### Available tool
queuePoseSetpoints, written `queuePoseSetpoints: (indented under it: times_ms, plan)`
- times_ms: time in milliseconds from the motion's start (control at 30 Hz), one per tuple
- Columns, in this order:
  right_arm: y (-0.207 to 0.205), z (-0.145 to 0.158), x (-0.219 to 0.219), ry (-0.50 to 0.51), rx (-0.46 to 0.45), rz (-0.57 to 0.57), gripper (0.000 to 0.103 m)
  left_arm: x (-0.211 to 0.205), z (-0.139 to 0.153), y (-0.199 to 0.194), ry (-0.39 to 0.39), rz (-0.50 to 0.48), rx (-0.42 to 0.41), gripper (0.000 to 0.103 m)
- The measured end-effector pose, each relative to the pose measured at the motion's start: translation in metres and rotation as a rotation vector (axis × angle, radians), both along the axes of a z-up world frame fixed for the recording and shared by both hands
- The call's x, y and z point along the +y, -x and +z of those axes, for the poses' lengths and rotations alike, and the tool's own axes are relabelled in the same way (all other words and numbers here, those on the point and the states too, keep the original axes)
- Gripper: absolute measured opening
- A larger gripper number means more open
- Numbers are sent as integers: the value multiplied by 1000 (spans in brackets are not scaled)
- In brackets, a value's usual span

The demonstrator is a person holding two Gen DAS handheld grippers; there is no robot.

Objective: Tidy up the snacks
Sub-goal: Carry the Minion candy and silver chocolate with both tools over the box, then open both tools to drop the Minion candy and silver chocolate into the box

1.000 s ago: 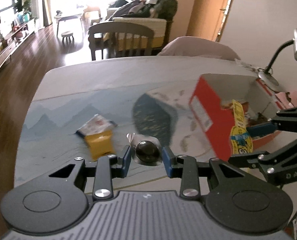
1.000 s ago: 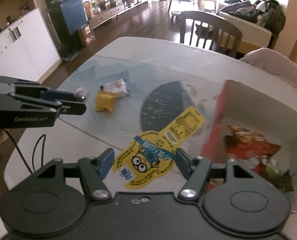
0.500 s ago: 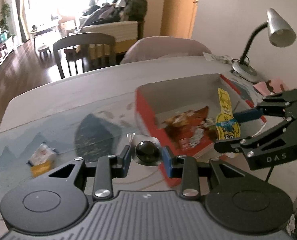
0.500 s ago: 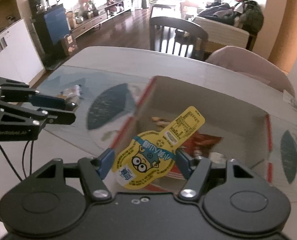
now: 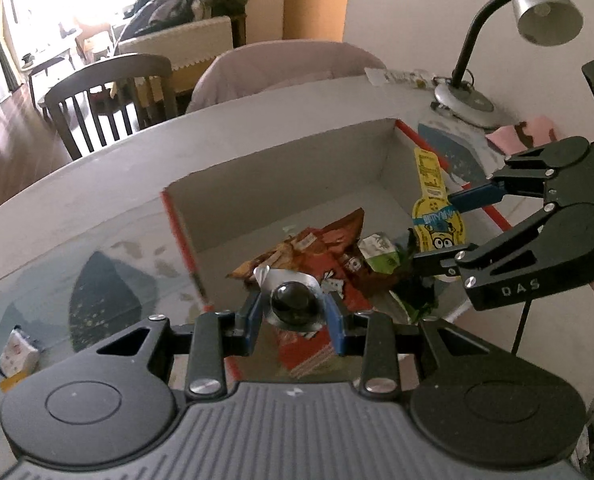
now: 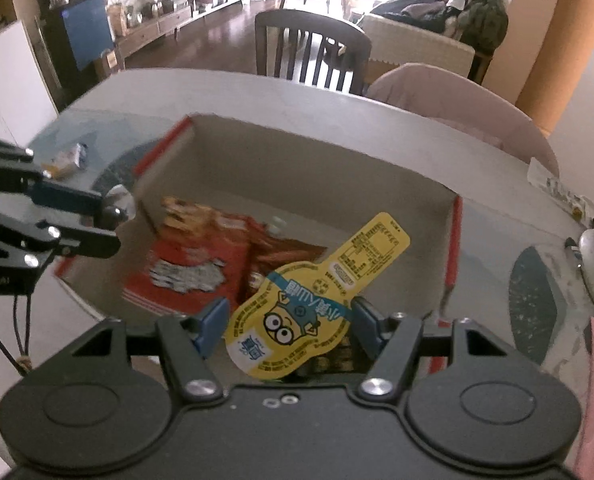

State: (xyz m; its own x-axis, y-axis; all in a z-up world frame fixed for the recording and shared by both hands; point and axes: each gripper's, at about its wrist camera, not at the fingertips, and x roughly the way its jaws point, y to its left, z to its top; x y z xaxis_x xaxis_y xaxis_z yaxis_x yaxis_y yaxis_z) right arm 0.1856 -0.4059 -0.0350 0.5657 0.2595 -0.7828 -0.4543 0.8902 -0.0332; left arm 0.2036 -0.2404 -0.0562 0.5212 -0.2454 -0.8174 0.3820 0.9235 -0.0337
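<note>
Both tools now over the box (image 5: 385,148), no longer above the open bench (image 5: 97,184). Left tool (image 5: 295,314) pinching a dark round sweet (image 5: 295,304) in clear wrap, above the box's near-left corner. Right tool (image 6: 287,326) clamping a yellow cartoon packet (image 6: 309,300), long axis slanting up-right, over red snack bags (image 6: 201,264). "DAS" legible on the right tool; packet print too small to read.

My way down into the open box (image 5: 281,168) is clear along its bare far half, while snack packets (image 5: 317,248) crowd the near floor and red-edged walls ring it.
</note>
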Motion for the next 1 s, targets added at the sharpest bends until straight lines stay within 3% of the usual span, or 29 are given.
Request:
queuePoseSetpoints:
  times_ms: [433, 767, 900, 1000]
  plan:
    - [-28, -33, -5, 59, 56, 63, 65, -39, -31, -48, -60, -34, 55, 33]
    - [-38, -46, -1, 63, 90, 62, 66, -43, -46, -55, -96, -41, 94, 35]
    - [-39, -46, -4, 56, 92, 46, 68, -40, -47, -54, -96, -43, 102, 36]
    - [-38, -44, -6, 41, 89, 24, 75, -38, -48, -54, -86, -29, 118, 37]
